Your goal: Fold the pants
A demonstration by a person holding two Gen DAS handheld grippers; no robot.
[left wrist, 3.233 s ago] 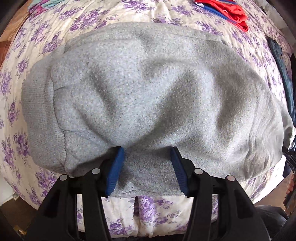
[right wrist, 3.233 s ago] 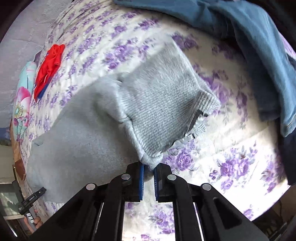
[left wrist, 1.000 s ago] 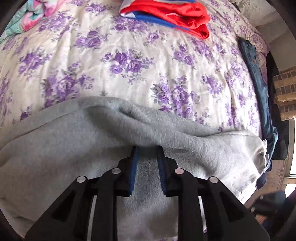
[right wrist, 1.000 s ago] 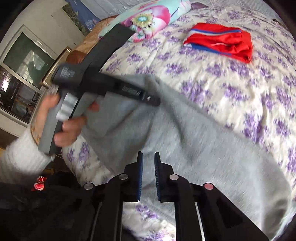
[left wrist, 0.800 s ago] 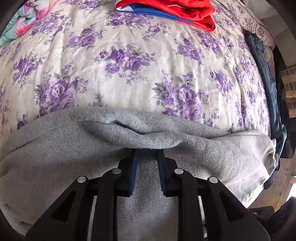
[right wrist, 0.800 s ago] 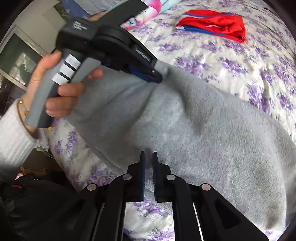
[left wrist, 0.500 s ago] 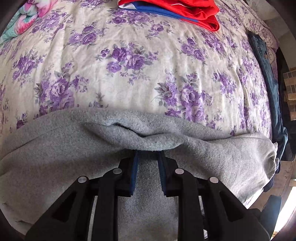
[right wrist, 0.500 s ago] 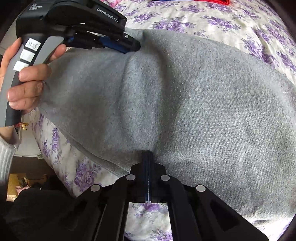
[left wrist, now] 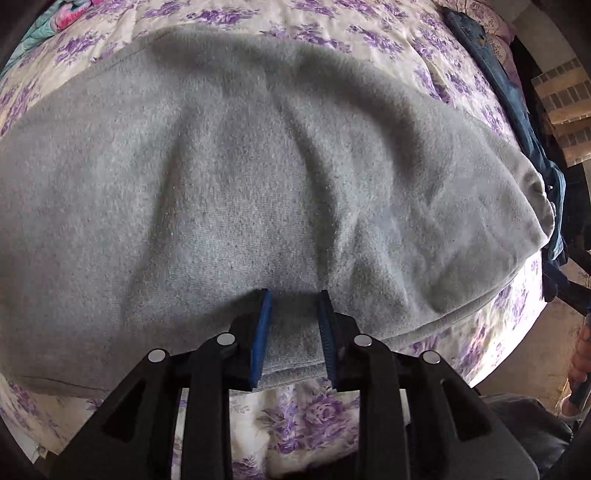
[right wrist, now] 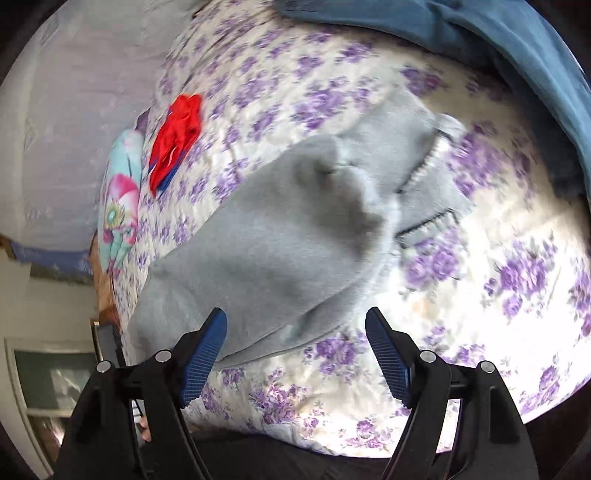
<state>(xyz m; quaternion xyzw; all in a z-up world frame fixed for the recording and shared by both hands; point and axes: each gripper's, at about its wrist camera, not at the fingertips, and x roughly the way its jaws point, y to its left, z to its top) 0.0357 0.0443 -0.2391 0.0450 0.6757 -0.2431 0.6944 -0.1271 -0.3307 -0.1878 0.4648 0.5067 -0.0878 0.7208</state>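
Grey fleece pants (left wrist: 258, 177) lie folded over on a floral bedspread (left wrist: 306, 410). In the left wrist view my left gripper (left wrist: 293, 295) has its blue pads on either side of the near folded edge, a thick bunch of grey cloth between them. In the right wrist view the pants (right wrist: 280, 236) lie spread, their ribbed waistband (right wrist: 424, 177) at the far right. My right gripper (right wrist: 295, 317) is wide open and empty, just above the near edge of the pants.
Red shorts (right wrist: 177, 136) and a flowered pillow (right wrist: 122, 206) lie at the far side of the bed. Blue jeans (right wrist: 480, 33) lie along the top right of the right wrist view and on the bed's right edge (left wrist: 517, 96).
My right gripper let go of the pants and opened wide. The grey cloth was carried over and laid down, and now covers most of the left wrist view.
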